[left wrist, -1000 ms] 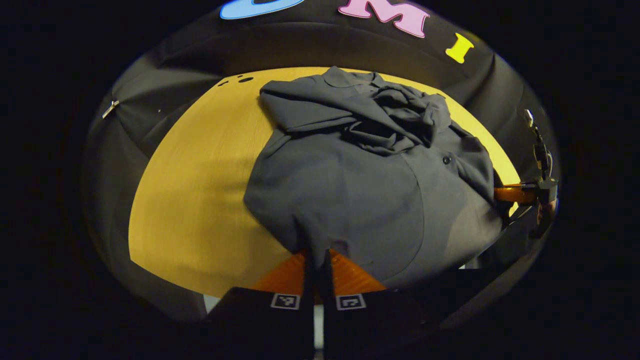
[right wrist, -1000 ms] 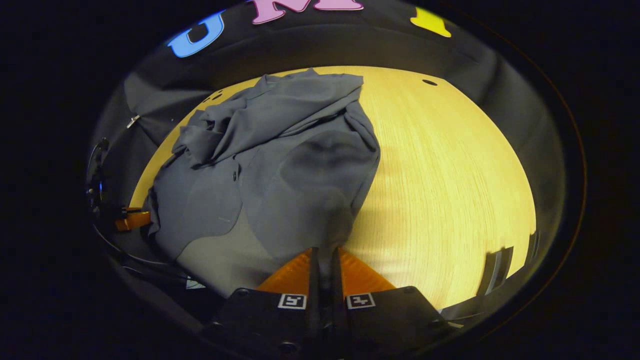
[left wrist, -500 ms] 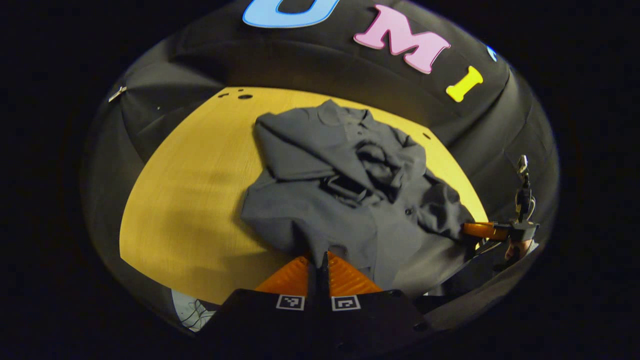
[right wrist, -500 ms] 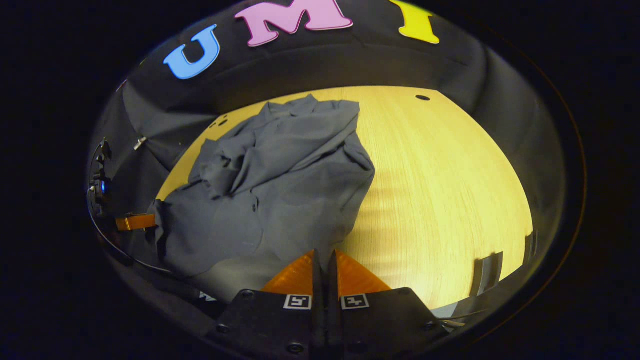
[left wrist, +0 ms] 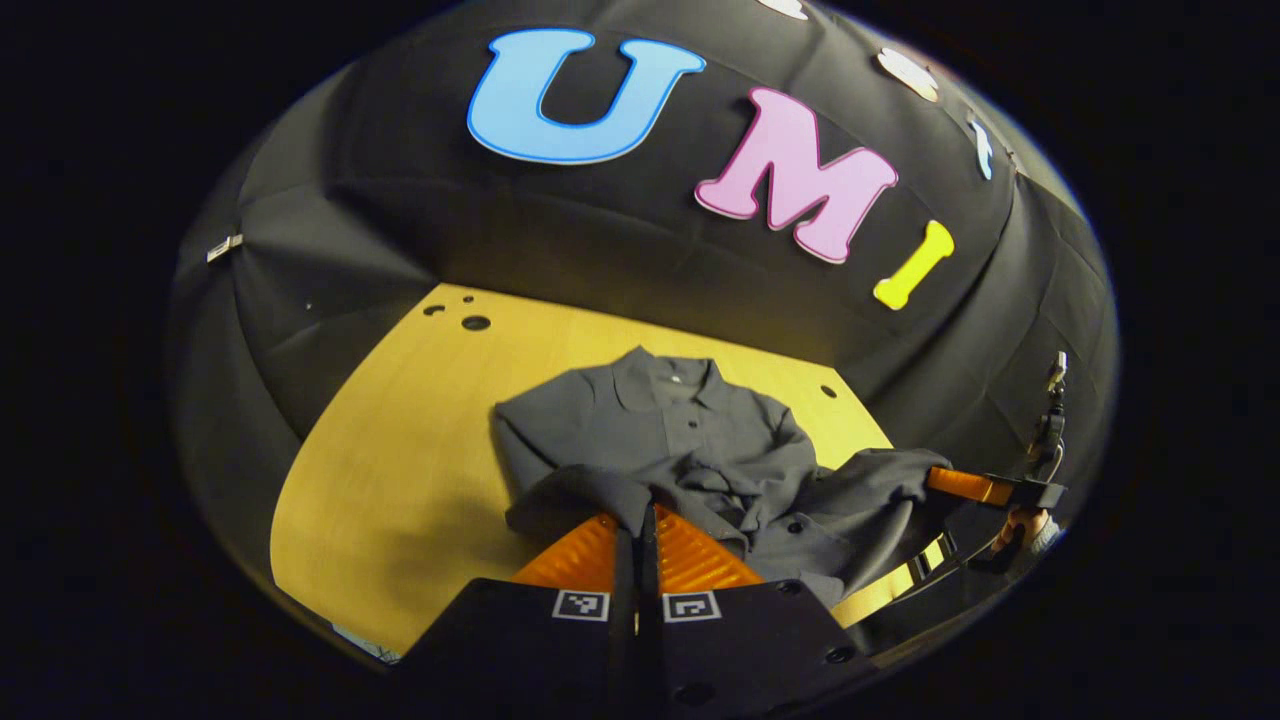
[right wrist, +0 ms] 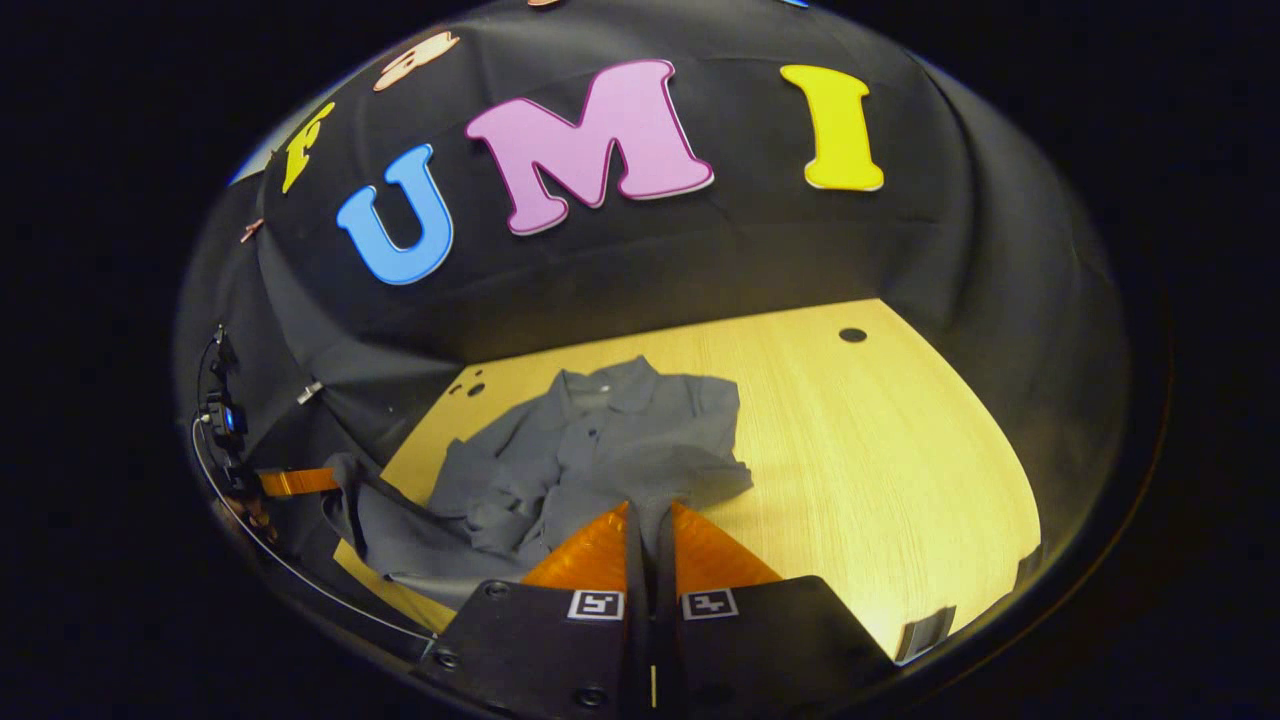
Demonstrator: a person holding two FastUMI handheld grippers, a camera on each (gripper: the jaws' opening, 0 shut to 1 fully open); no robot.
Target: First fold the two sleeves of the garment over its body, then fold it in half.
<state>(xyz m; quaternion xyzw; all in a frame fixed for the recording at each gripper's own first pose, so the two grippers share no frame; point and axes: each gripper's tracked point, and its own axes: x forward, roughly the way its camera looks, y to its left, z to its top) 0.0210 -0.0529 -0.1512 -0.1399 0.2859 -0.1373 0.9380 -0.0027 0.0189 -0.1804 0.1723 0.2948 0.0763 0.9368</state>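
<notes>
Raised since earlier: shirt (left wrist: 690,450) hem, lifted off table (left wrist: 400,450). Left gripper (left wrist: 638,525) and right gripper (right wrist: 652,520) each clenched on hem.

Pale wooden table (left wrist: 400,450) with small round holes (right wrist: 852,335), black cloth wall (right wrist: 700,260) behind.

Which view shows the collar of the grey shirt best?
The left gripper view: the collar faces the camera, open, with a button below it. In the right gripper view the collar is smaller and seen from an angle.
</notes>
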